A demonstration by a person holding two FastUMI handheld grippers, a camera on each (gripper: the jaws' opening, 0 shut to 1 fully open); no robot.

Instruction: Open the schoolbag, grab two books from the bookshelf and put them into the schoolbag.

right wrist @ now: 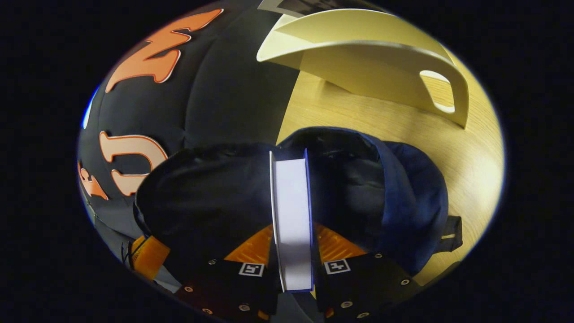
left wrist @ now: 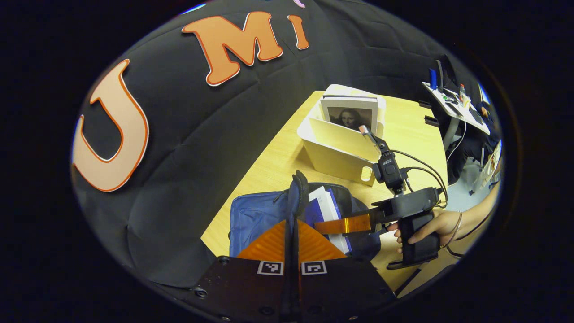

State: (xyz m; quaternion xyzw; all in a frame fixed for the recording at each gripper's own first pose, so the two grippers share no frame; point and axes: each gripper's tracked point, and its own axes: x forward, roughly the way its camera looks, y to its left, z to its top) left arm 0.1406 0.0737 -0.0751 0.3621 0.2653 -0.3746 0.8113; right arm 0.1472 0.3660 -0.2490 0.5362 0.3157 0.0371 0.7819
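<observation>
A blue schoolbag (left wrist: pixel 255 220) lies open on the wooden table (left wrist: pixel 412 134). My left gripper (left wrist: pixel 291 226) is shut on the bag's dark upper rim (left wrist: pixel 298 188) and holds it up. A hand (left wrist: pixel 430 224) holds my right gripper (left wrist: pixel 334 224), which reaches into the opening from the right. That gripper (right wrist: pixel 293 233) is shut on a white-paged book with a blue cover (right wrist: pixel 291 197), standing on edge partly inside the dark bag (right wrist: pixel 403 202). Behind the bag, a cream bookshelf box (left wrist: pixel 336 148) holds a book with a portrait cover (left wrist: pixel 352 117).
The black cloth wall runs along the table's left edge, close to the bag. The shelf box (right wrist: pixel 372 67) has a handle hole on its near end. A stand with tools and cables (left wrist: pixel 453 103) is beyond the table at the far right.
</observation>
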